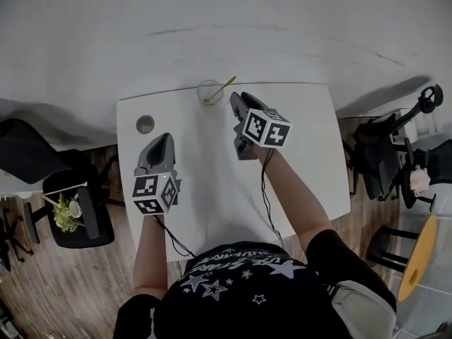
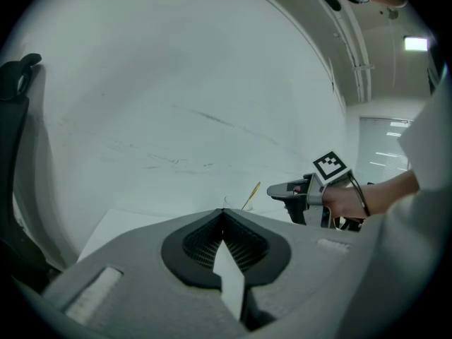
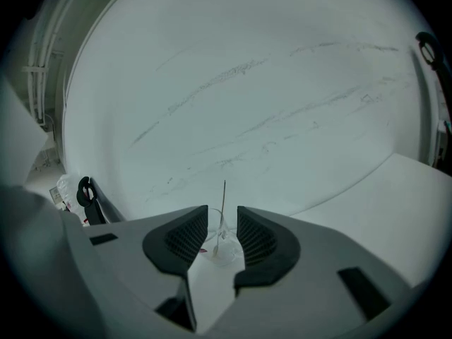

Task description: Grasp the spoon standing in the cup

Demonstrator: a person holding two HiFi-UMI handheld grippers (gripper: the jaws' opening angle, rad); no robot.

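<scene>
The cup [image 1: 209, 92] holding the spoon [image 1: 223, 88] stands at the far edge of the table [image 1: 212, 182]. The right gripper [image 1: 238, 101] sits just beside it, jaws wide and gripping nothing. The left gripper [image 1: 164, 141], nearer, has its jaws together.

- Head view: from above the person [image 1: 247, 288], steeply down on the white table [image 1: 212, 182]; wall [image 1: 212, 20] toward 12 o'clock.
- Left gripper view: low over the table, facing the wall.
- Right gripper view: likewise, close behind the cup [image 3: 224, 249].
- All three share the cup.
</scene>
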